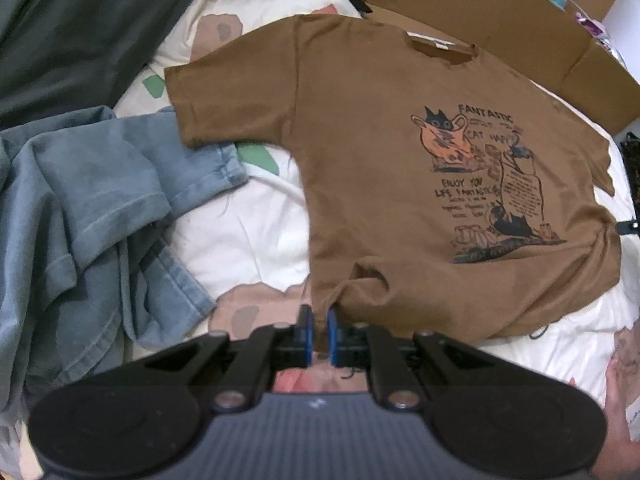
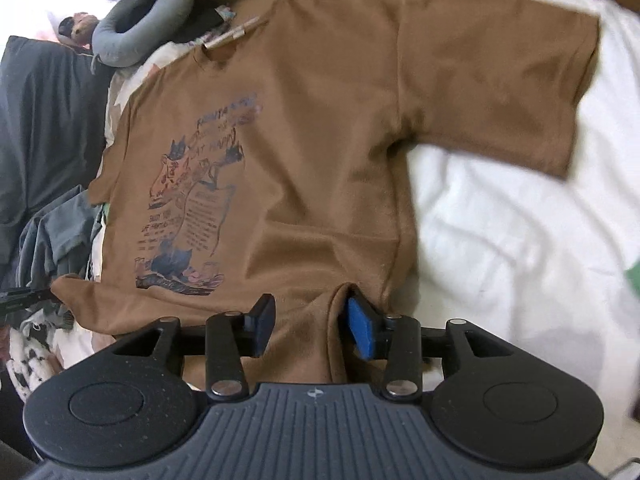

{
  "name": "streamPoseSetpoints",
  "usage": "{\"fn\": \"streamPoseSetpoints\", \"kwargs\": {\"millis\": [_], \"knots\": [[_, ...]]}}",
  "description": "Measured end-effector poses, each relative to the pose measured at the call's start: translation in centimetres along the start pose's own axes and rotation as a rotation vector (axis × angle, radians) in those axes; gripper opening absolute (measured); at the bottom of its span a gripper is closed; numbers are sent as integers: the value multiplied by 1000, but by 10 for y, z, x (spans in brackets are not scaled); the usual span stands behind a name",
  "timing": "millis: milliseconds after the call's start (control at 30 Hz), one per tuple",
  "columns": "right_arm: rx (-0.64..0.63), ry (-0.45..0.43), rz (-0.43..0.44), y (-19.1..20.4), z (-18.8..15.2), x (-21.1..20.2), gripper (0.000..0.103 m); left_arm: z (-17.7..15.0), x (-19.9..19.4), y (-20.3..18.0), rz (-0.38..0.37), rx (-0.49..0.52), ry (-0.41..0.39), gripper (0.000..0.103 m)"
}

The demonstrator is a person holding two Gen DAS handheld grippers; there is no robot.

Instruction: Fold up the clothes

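A: Left gripper (image 1: pixel 319 330) pinching the brown t-shirt (image 1: pixel 360 152) hem; right gripper (image 2: pixel 308 328) spread, hem fold loose between.

B: Yep. Laid flat on the bedsheet (image 1: pixel 248 232), print up, running lengthwise away toward the collar.

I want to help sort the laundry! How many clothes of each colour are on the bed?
Brown: 1, the cat-print T-shirt
Light blue: 1, the crumpled denim garment
Dark grey: 1, the garment at the back
Total: 3
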State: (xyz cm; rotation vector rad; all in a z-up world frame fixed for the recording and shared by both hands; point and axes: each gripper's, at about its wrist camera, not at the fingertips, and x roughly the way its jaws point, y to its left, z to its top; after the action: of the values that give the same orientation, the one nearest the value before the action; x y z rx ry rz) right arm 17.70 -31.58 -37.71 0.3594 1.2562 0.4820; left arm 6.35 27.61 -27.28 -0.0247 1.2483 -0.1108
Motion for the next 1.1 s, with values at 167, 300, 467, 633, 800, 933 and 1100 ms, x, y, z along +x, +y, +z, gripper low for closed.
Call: {"fn": "streamPoseSetpoints", "kwargs": {"millis": [167,300,467,633,800,933,1100], "knots": [[-54,-38,-27,-2,-13,-33,48,-4,-2,1,-4,-6,1,8],[-118,7,-58,-2,-37,-33,48,-7,-3,0,-5,-8,3,8],[-158,38,-64,2,-64,-17,47,-11,-2,0,-3,-13,13,8],[-162,46,-54,6,-75,-1,47,-13,-2,0,2,-14,19,8],[-157,39,-56,6,-75,12,47,-13,-2,1,5,-8,25,8],[-170,28,-62,8,-74,17,27,-14,-1,1,7,-12,29,8],[-156,42,-69,10,-74,14,3,-17,-4,0,1,-20,42,8]]}}
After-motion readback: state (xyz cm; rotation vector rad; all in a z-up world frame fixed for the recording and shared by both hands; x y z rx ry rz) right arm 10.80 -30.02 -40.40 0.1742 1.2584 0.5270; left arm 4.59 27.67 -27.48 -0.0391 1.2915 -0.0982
